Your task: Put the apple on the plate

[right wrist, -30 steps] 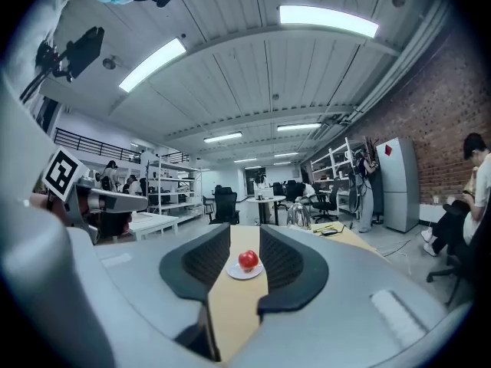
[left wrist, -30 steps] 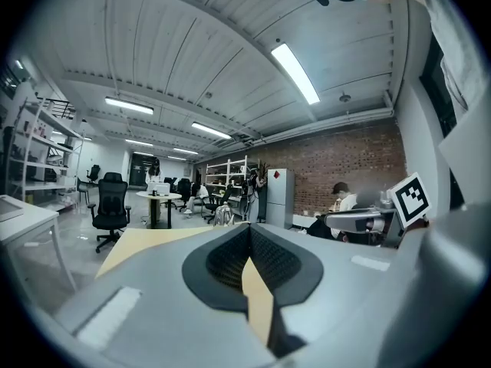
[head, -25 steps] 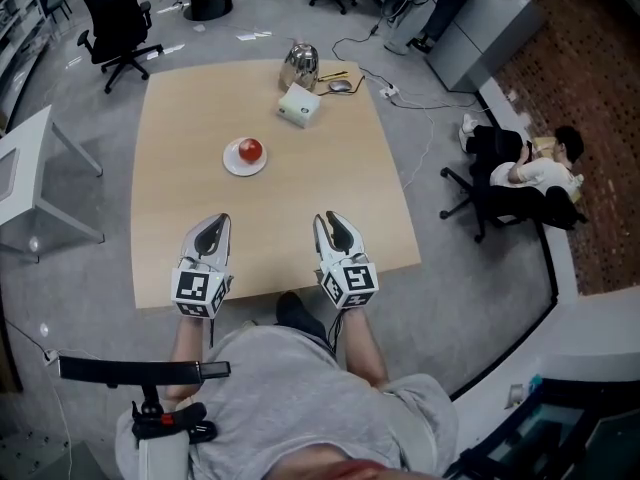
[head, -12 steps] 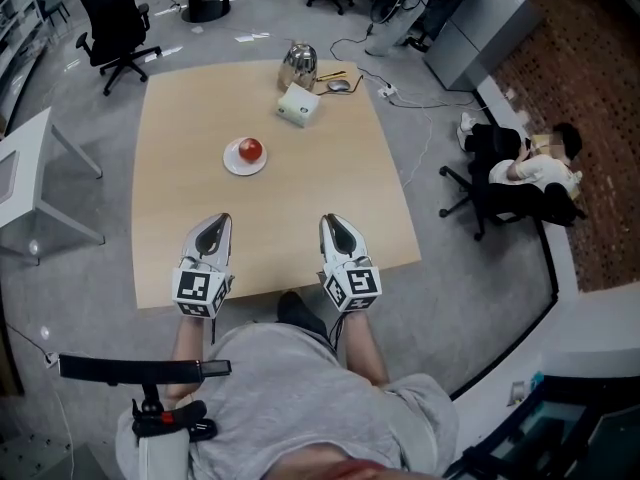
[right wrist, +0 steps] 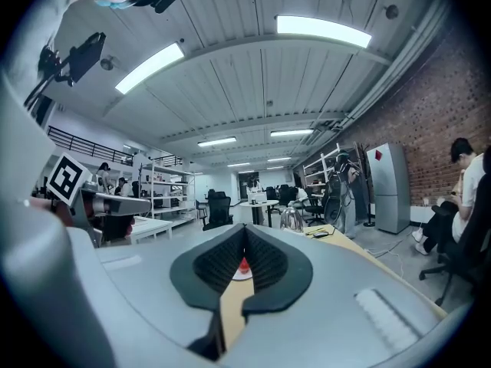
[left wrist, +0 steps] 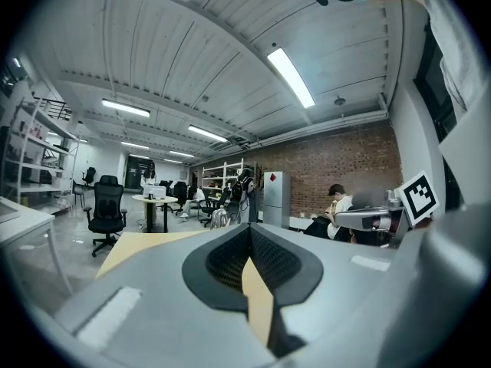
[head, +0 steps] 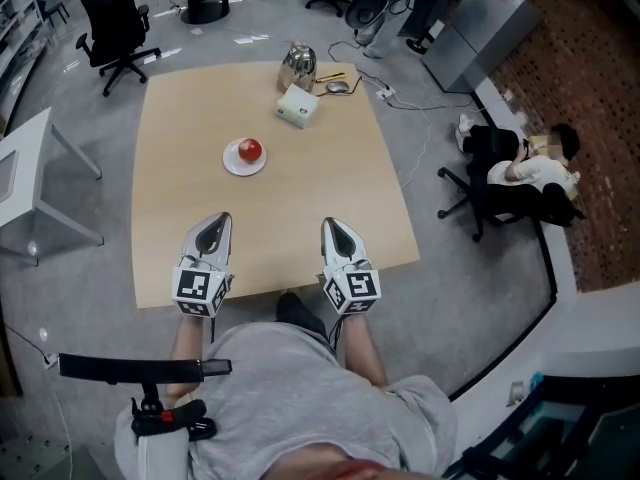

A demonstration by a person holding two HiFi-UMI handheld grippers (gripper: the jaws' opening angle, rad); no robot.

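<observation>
A light wooden table (head: pixel 300 208) with rounded corners stands on the grey floor. A small white plate (head: pixel 231 160) sits on it left of centre, in the far half, well apart from everything else. At the far edge, right of the middle, stands a shiny metal vessel (head: pixel 299 66). Just on its near side lies a white box (head: pixel 299 105), turned askew. To the right of the vessel lie a dark computer mouse (head: pixel 339 86) and a flat yellowish item (head: pixel 338 72), close together.

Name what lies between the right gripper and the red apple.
Only bare light wooden tabletop between right gripper and round red apple on its white plate; head view.
</observation>
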